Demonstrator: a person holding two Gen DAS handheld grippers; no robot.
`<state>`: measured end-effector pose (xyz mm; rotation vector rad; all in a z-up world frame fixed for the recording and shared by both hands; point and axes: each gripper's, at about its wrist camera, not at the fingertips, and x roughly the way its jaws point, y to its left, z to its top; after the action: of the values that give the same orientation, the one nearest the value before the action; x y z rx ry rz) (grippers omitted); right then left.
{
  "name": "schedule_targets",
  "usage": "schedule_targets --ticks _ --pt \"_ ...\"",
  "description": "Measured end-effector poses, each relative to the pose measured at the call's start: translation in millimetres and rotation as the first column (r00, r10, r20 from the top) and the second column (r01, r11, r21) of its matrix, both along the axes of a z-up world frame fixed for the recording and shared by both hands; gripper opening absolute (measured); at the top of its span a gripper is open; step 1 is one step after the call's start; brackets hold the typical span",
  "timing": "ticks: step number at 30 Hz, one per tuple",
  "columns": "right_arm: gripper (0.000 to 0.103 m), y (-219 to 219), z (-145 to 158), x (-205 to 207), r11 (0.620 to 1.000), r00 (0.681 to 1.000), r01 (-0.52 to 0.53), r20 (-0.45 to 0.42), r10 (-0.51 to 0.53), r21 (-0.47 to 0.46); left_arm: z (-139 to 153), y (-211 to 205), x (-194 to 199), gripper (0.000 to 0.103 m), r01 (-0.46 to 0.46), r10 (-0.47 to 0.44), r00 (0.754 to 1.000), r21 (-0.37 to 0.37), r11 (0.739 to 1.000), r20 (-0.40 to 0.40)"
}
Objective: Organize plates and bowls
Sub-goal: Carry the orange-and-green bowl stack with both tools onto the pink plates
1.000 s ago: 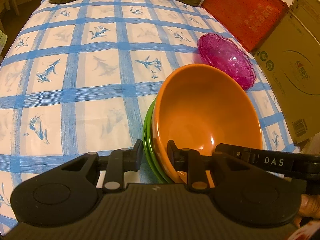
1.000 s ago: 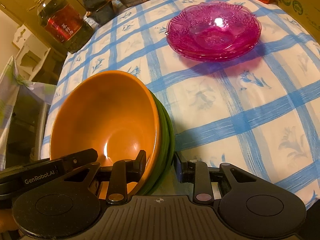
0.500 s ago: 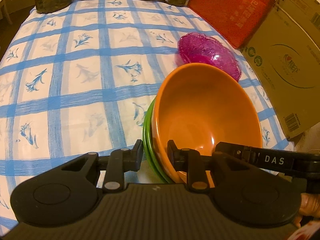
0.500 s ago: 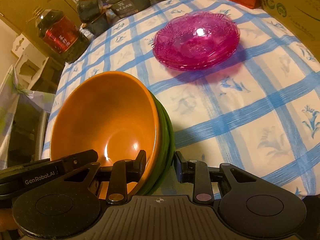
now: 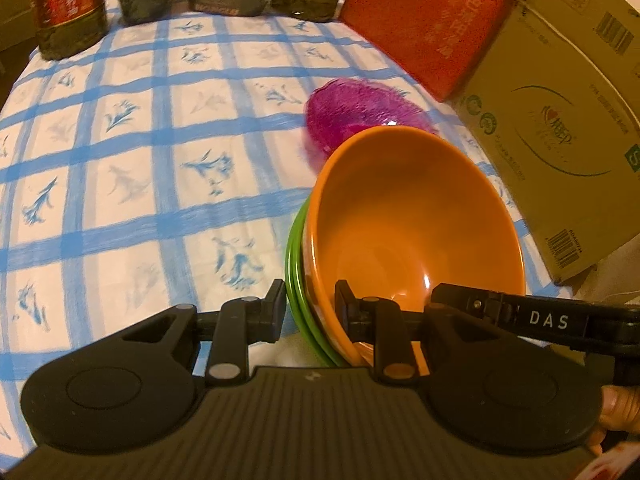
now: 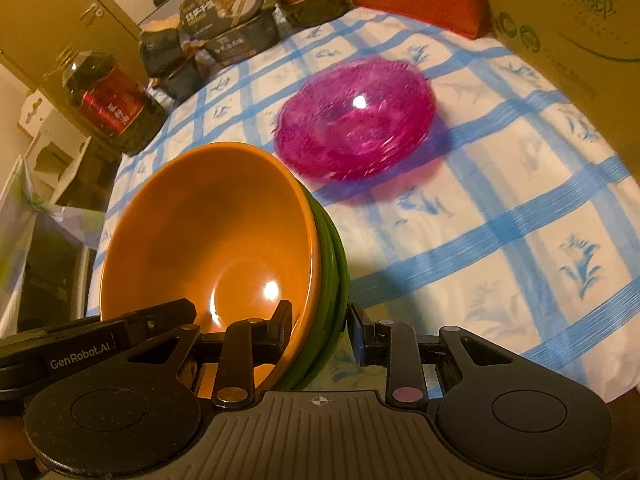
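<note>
The left gripper (image 5: 310, 307) reaches forward with its fingers level, one on the inside and one on the outside of the rim of the stacked bowls (image 5: 400, 224), closed against it. The right gripper (image 6: 320, 328) does the same from the opposite side, its two fingers clamping that stack's rim between them. Each gripper's body shows in the other's view, side by side

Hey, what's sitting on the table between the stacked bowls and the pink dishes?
Nothing: in the right wrist view only bare checked cloth lies between the bowl stack and the pink dishes.
</note>
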<state>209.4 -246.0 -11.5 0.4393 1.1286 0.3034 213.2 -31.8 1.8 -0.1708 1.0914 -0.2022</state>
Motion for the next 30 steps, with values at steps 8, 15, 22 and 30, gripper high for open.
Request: schedule_targets --ticks 8,15,22,30 --pt "0.03 -22 14 16 1.0 0.999 0.024 0.022 -0.023 -0.01 13 -22 21 0.022 0.024 -0.024 0.999 -0.01 1.0 0.022" --pt "0.03 -34 21 33 0.999 0.999 0.036 0.034 -0.035 -0.014 20 -33 41 0.022 0.034 -0.033 0.999 -0.017 0.999 0.033" --pt "0.03 -39 27 50 0.999 0.998 0.04 0.044 -0.039 -0.021 24 -39 61 0.022 0.041 -0.04 0.998 -0.021 0.999 0.04" --pt "0.03 -46 29 80 0.999 0.998 0.049 0.044 -0.048 -0.01 30 -45 88 0.023 0.041 -0.04 0.998 -0.018 0.999 0.041"
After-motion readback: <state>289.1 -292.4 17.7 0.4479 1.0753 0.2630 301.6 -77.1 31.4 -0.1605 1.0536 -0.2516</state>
